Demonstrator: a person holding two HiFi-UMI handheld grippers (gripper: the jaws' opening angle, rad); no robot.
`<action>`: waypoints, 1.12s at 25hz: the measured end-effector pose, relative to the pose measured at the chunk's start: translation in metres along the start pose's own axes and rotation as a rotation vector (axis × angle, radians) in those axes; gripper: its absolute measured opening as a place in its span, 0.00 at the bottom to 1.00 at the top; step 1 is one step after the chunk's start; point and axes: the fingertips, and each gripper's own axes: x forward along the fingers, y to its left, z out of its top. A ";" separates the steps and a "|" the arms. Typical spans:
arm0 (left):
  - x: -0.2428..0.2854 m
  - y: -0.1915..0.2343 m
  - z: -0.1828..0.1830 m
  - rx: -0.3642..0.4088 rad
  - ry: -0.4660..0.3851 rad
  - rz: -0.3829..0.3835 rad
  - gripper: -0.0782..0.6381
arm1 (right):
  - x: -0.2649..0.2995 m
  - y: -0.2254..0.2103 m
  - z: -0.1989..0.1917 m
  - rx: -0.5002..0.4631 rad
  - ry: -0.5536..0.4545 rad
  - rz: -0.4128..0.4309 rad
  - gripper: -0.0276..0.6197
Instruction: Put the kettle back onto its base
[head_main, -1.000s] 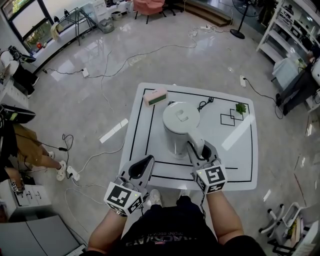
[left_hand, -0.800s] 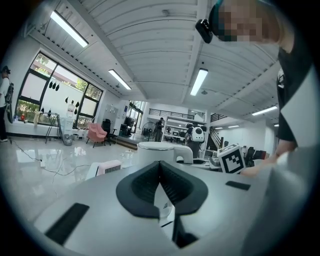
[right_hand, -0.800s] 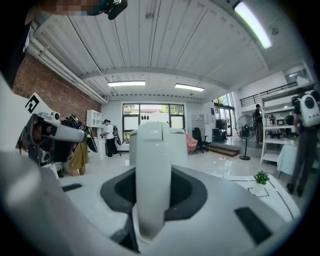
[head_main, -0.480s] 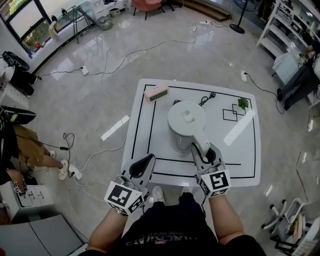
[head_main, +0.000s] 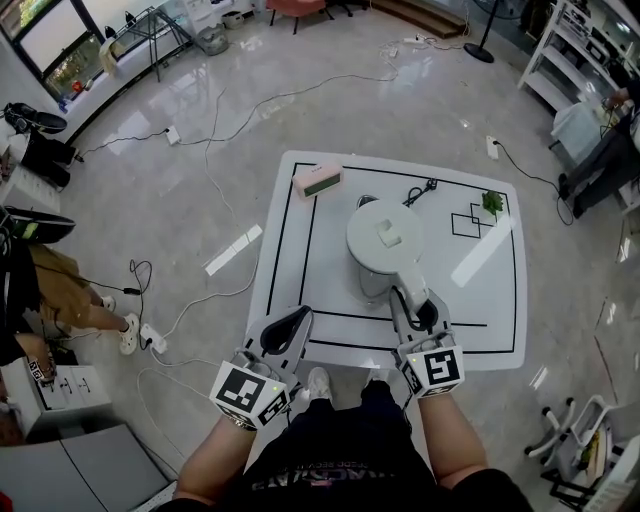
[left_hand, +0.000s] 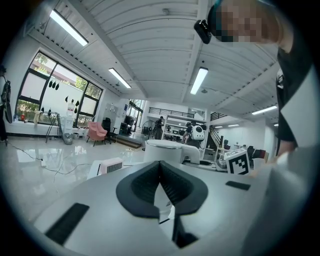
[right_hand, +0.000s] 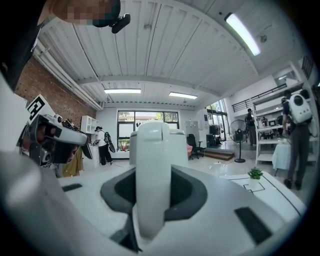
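The white kettle (head_main: 385, 240) is upright in the middle of the white table (head_main: 290, 262), its handle (head_main: 405, 283) pointing at me. My right gripper (head_main: 413, 298) is shut on that handle, which fills the space between its jaws in the right gripper view (right_hand: 152, 170). A dark curved edge that looks like the base (head_main: 364, 201) peeks out at the kettle's far left, with a black cord (head_main: 420, 190) running off beside it. I cannot tell whether the kettle rests on it. My left gripper (head_main: 291, 323) is shut and empty at the table's near edge (left_hand: 160, 172).
A pink box (head_main: 317, 181) lies at the table's far left. A small green plant (head_main: 491, 203) stands at the far right by black square outlines (head_main: 468, 224). Cables and power strips trail over the glossy floor (head_main: 180, 200) around the table.
The kettle has shifted slightly to the right in my right gripper's hold. The left gripper has stayed in place.
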 end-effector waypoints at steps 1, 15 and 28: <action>0.000 0.000 0.000 0.003 0.001 0.000 0.12 | 0.001 0.000 0.001 0.000 -0.004 0.000 0.21; 0.004 -0.007 -0.004 0.004 0.015 -0.008 0.11 | -0.003 0.003 -0.001 -0.010 -0.020 0.005 0.21; 0.011 -0.010 -0.008 0.002 0.024 -0.024 0.12 | -0.001 0.001 -0.011 0.002 -0.027 0.012 0.21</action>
